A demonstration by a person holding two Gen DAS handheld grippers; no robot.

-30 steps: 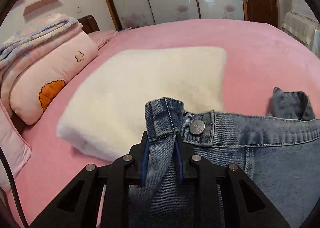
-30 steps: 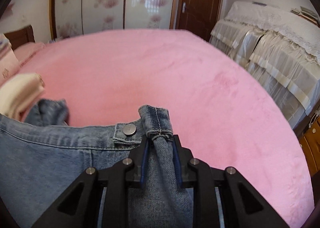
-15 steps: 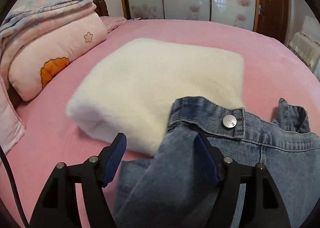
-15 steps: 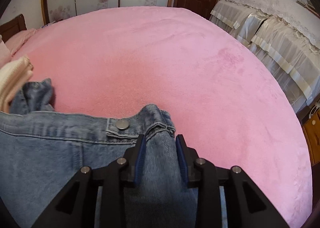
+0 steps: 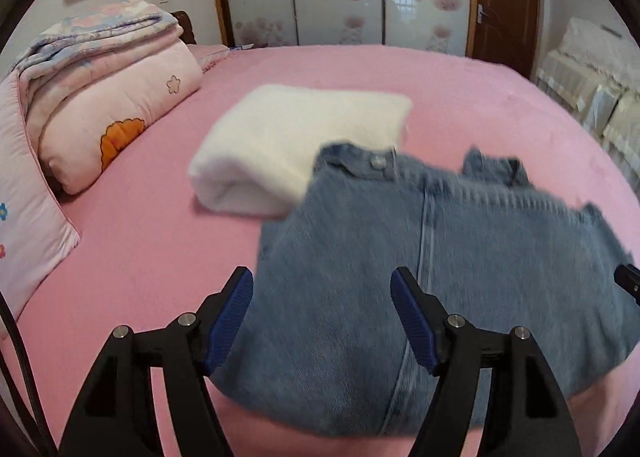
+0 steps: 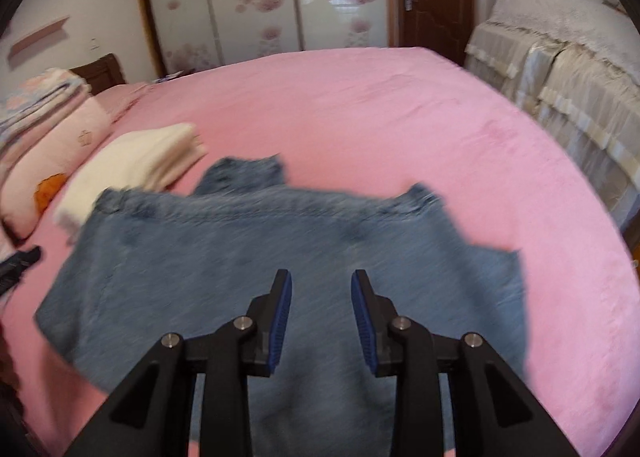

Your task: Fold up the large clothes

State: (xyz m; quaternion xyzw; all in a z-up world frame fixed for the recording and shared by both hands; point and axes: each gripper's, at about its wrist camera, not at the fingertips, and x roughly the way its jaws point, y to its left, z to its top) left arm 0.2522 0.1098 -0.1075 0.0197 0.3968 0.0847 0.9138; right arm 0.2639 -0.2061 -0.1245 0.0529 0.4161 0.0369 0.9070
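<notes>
Lying folded and blurred on the pink bed (image 5: 132,249), your jeans (image 5: 400,277) rest free; left gripper (image 5: 322,321) and right gripper (image 6: 320,321), clamped a second ago, gape wide, empty.

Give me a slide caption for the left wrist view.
Open left gripper above jeans lying on pink bed beside white blanket.

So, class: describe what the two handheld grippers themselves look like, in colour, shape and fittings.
Both the left gripper and the right gripper have black angular frames with cut-outs, silver round bolts, and ribbed blue pads lining the fingers. A dark cable runs beside the left one.
</notes>
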